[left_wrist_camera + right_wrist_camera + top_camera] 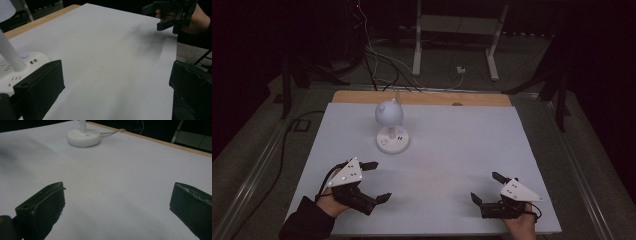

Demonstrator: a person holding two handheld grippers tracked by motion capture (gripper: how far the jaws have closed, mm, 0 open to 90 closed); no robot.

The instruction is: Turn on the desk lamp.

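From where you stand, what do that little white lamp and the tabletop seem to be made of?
The desk lamp looks like smooth white plastic: its round base carries moulded sockets and a lit blue button. The white sheet reads as matte, perhaps paper or laminate; the wooden tabletop under it shows a tan edge, likely plywood.

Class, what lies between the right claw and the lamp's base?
Bare white tabletop, seen in the right gripper view between the right claw and the lamp base.

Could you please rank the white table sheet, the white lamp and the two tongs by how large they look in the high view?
1. Flat white table sheet.
2. White round-based desk lamp.
3. Black left tongs and black right tongs: these look about alike, so I would not rank them.
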